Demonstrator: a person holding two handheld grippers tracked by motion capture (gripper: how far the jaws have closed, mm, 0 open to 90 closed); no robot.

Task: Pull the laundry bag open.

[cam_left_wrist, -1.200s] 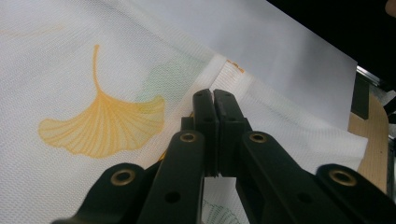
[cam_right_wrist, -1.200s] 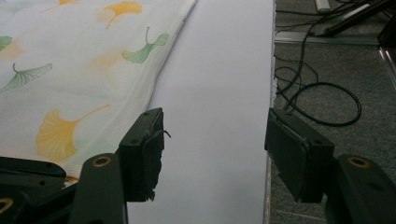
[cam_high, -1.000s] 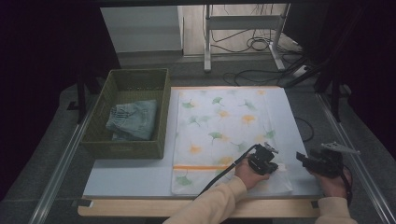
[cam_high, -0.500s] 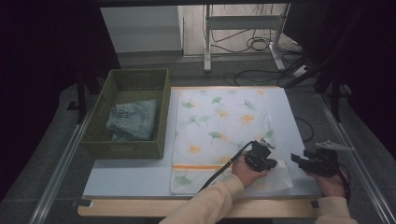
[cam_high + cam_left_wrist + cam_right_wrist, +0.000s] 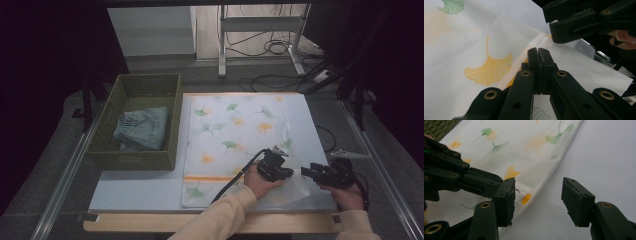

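A: Cloth (image 5: 235,135) status? Ginkgo-leaf print, white, lies flat on the light surface (image 5: 145,187), just right of the green basket (image 5: 107,127). Near-right corner (image 5: 295,192) is under both claws.

B: Copy. Left claw (image 5: 538,53) is pressed fully together, tips down at the fabric near a fold ridge. Can't tell if it's pinching a layer or just resting on it, tips hide the contact.

A: Right claw (image 5: 537,200)?

B: Jaws apart, fairly wide, have just been narrowing. Nothing between the pads yet; cloth edge (image 5: 554,167) w/ the orange stripe (image 5: 526,198) runs just ahead of the gap, bare surface under the right pad.

A: Handling guess?

B: Thin woven, light, totally limp imo. Zero stiffness, so it'll drape and sag from whatever point you lift. Not fragile. Looks doubled at that edge, so a shallow pinch may catch the top layer only and peel it open.

A: Grip pt?

B: Take the corner itself, both layers, pads well past the hem. Two corners of one short edge if folding, else it'll skew. Smooth surface means cloth may slide before pads bite, so come in low and flat.

A: Basket content?

B: Folded denim item (image 5: 142,127) inside. Apart from the cloth, no interference.
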